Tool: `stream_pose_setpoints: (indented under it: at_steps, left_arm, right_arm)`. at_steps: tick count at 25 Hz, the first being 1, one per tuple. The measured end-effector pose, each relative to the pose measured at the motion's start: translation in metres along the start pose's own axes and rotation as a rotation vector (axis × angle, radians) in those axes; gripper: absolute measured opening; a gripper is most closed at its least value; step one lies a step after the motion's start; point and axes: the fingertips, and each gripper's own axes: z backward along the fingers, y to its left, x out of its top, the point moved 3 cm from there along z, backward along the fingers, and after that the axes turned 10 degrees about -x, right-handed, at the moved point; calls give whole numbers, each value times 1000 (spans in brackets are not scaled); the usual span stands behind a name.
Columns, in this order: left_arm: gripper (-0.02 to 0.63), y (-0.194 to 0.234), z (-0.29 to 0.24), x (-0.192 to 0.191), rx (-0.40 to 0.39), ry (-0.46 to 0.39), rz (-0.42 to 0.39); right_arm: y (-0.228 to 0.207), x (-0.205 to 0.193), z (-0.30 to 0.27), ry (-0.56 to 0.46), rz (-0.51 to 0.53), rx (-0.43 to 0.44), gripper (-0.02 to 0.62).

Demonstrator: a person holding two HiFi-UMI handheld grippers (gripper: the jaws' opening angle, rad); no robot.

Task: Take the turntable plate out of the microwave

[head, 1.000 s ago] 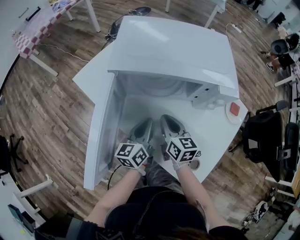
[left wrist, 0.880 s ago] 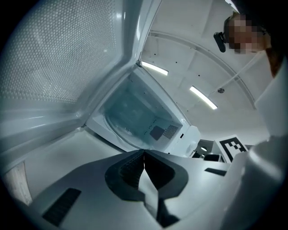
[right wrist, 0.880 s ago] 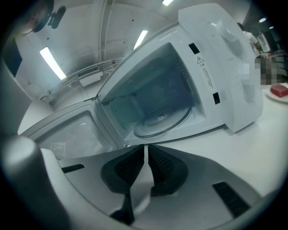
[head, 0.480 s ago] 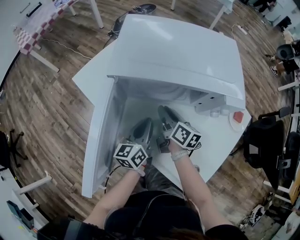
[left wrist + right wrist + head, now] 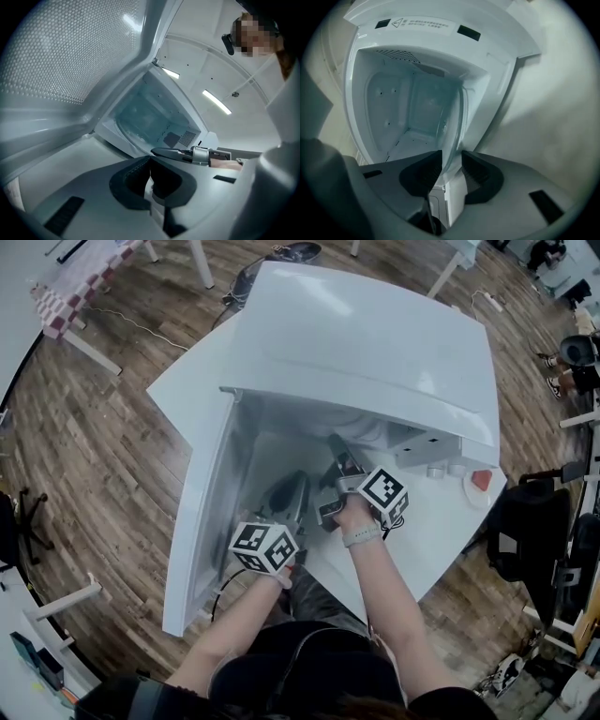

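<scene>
A white microwave (image 5: pixel 366 343) stands on a white table (image 5: pixel 427 540) with its door (image 5: pixel 202 512) swung open to the left. The clear glass turntable plate (image 5: pixel 140 115) lies inside the cavity. My right gripper (image 5: pixel 339 448) is rolled onto its side and reaches into the opening. Its jaws are opening, and the plate's rim (image 5: pixel 452 126) runs edge-on through the gap between the pads (image 5: pixel 476 171) without being pressed. My left gripper (image 5: pixel 292 486) hangs shut with nothing in it, just in front of the cavity beside the door. From the left gripper view the right gripper (image 5: pixel 171 152) shows ahead.
The control panel with two knobs (image 5: pixel 436 470) is at the cavity's right. A small white dish holding something red (image 5: pixel 479 481) sits at the table's right corner. Black chairs (image 5: pixel 530 521) stand on the right, and a checked-cloth table (image 5: pixel 66 296) is at upper left.
My right gripper has pushed forward from the table front into the microwave opening, rolled onto its side and parted its jaws. The left gripper has barely shifted.
</scene>
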Motion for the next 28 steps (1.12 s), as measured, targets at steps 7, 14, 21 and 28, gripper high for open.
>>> stream_pose_setpoints:
  at_steps: [7,14,21,28]
  left_arm:
    - [11,0,-6,1,-3,46,-89]
    - [12,6,-15,-1,46,108,-135]
    - [12,12,-26,0,57,119,-77]
    - [121,11,-42,-1,26,115,91]
  right_arm:
    - [-5,1,-3,27,-99,-37,104]
    - [-4,1,2,37,-92,2,61]
    - [-2,5,10,36,-83,63,51]
    - [-19,-2,21,77,-131,63,49]
